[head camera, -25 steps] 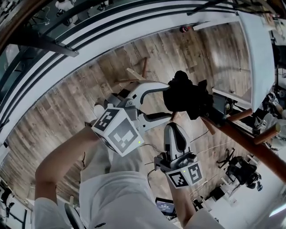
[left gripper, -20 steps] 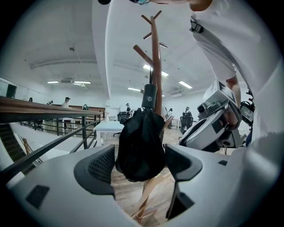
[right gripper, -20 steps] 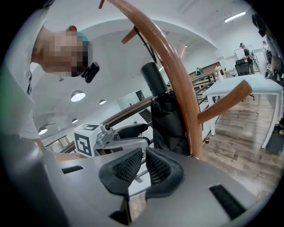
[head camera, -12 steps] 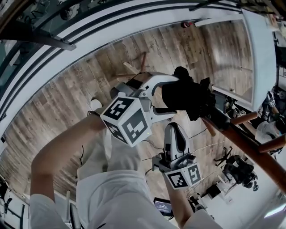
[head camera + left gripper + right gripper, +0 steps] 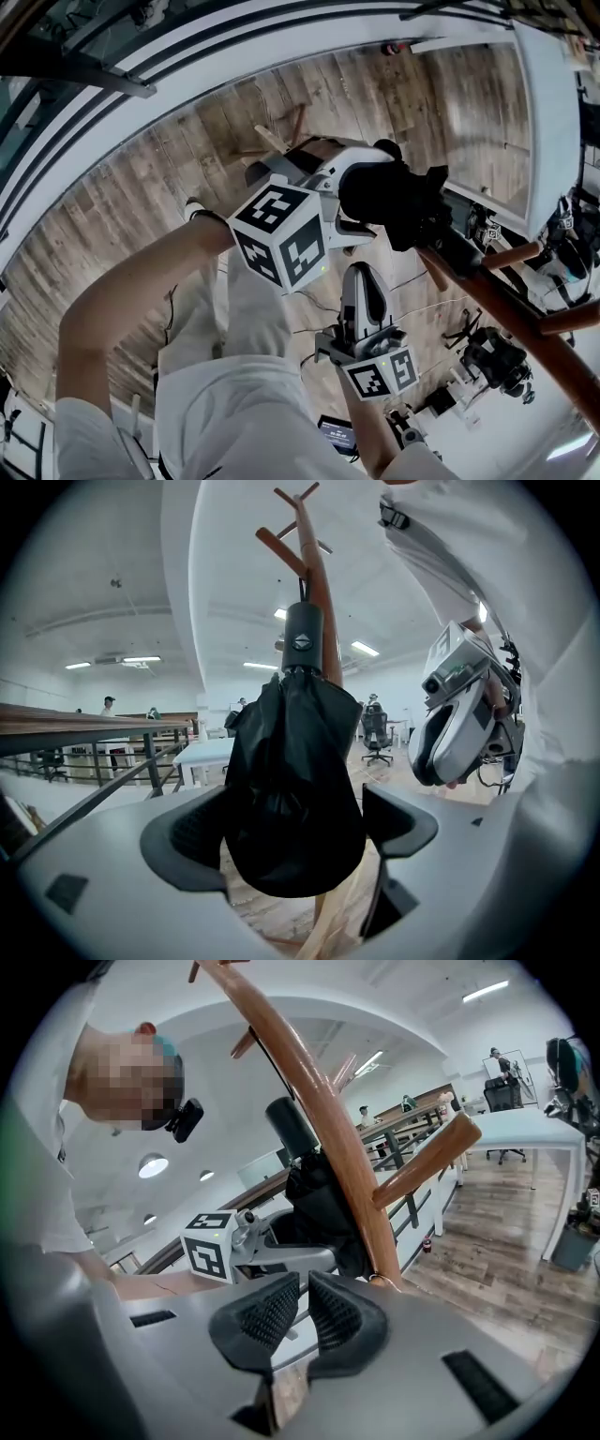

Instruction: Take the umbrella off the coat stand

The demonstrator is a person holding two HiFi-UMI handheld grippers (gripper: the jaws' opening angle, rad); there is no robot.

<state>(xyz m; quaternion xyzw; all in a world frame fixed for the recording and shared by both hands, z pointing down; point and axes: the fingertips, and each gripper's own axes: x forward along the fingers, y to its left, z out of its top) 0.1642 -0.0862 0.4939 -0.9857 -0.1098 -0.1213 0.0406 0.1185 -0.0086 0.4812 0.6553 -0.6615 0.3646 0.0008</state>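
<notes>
While its jaws, just opened wider, straddle the folded black umbrella (image 5: 295, 789), the left hand-held gripper (image 5: 300, 827) stands open (right hand-held gripper (image 5: 302, 1307): closed).

A folded fabric umbrella (image 5: 291, 761), matt black all over, with a black handle. A wooden coat stand (image 5: 314, 564), warm reddish-brown and smoothly polished. The right hand-held gripper (image 5: 302, 1302) has a pale grey plastic body and black pads moulded in a fine raised grid. Its marker cube (image 5: 380, 370) shows blocky black squares on white, each face bordered in white. The plank floor (image 5: 122, 206) is wood grain streaked in brown and grey. The person's shirt (image 5: 234, 422) is plain white. A metal railing (image 5: 148, 761) is dark grey under a brown top rail.
</notes>
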